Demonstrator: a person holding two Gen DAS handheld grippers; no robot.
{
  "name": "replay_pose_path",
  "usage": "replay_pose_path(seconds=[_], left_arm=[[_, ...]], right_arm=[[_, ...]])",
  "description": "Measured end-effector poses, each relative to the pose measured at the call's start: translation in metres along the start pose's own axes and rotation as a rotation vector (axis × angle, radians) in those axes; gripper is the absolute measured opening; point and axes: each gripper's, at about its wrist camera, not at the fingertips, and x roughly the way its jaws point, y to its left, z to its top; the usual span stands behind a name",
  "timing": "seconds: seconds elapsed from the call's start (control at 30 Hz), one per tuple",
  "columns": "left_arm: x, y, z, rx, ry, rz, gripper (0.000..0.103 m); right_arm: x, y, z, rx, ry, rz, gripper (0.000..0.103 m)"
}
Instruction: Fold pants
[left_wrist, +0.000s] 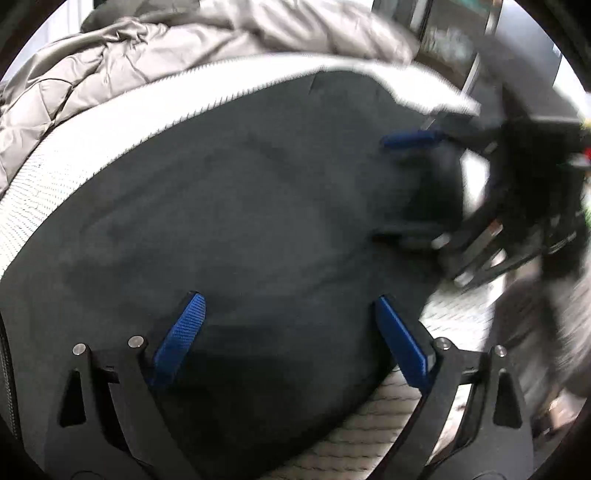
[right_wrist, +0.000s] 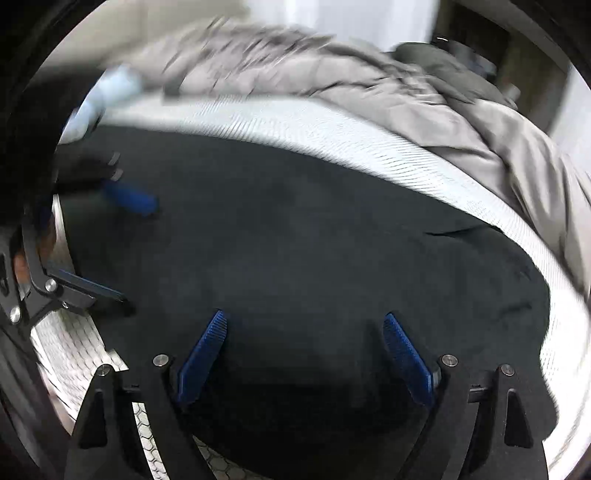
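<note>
1. I see the dark pants (left_wrist: 240, 206) spread flat on the white mattress (left_wrist: 74, 155), grey quilt (left_wrist: 92, 66) at twelve o'clock.
2. My left tongs (left_wrist: 288, 306) gape wide, empty, above the pants.
3. My right tongs (right_wrist: 303, 328) likewise released.

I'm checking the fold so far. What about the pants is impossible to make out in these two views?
- Left wrist view: pants near edge, hidden behind the left tongs.
- Left wrist view: right tongs blurred, contact unclear.
- Right wrist view: waistband or hems, a featureless dark sheet cut off behind the right tongs.
</note>
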Motion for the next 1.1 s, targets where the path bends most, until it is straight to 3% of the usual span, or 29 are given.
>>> replay_pose_path(seconds=[0.07,0.13,0.2,0.27,0.33,0.4,0.47,0.53,0.67,0.77,0.83,0.9,0.93,1.0,1.1], left_arm=[[-0.009,0.015,-0.01,-0.013,-0.005,-0.021,0.093],[-0.021,0.035,-0.02,-0.044,0.006,0.016,0.093],[-0.031,0.058,-0.031,-0.094,0.002,0.081,0.095],[-0.044,0.084,-0.047,-0.19,-0.01,0.15,0.095],[-0.056,0.108,-0.057,-0.279,-0.029,0.196,0.091],[-0.069,0.122,-0.062,-0.374,-0.076,0.238,0.087],[-0.086,0.129,-0.061,-0.419,-0.156,0.18,0.087],[-0.088,0.123,-0.055,-0.413,-0.188,0.14,0.087],[-0.058,0.105,-0.038,-0.329,-0.097,0.161,0.085],[-0.037,0.108,-0.039,-0.297,0.002,0.206,0.074],[-0.047,0.119,-0.051,-0.293,-0.008,0.249,0.074],[-0.059,0.135,-0.062,-0.321,-0.011,0.306,0.074],[-0.069,0.149,-0.077,-0.35,-0.008,0.342,0.074],[-0.092,0.169,-0.107,-0.412,-0.008,0.379,0.075],[-0.119,0.192,-0.144,-0.485,-0.02,0.431,0.075]], right_arm=[[0.005,-0.005,-0.011,-0.051,0.031,-0.055,0.088],[-0.002,-0.043,-0.027,0.047,0.039,-0.059,0.088],[-0.008,-0.085,-0.047,0.166,0.06,-0.177,0.088],[-0.014,-0.13,-0.069,0.315,0.101,-0.366,0.088],[-0.021,-0.149,-0.076,0.41,0.094,-0.397,0.088],[-0.035,-0.144,-0.063,0.43,0.018,-0.386,0.088],[-0.04,-0.123,-0.039,0.376,-0.036,-0.382,0.088],[-0.034,-0.095,-0.015,0.31,-0.063,-0.329,0.088],[0.005,-0.011,0.042,0.162,-0.022,-0.106,0.088],[0.04,0.025,0.061,0.092,0.057,-0.062,0.088],[0.048,0.031,0.061,0.067,0.087,-0.087,0.088],[0.046,0.013,0.058,0.055,0.084,-0.177,0.089],[0.046,-0.001,0.051,0.049,0.101,-0.298,0.089],[0.047,-0.027,0.04,0.068,0.135,-0.44,0.09],[0.043,-0.071,0.022,0.206,0.165,-0.481,0.09]])
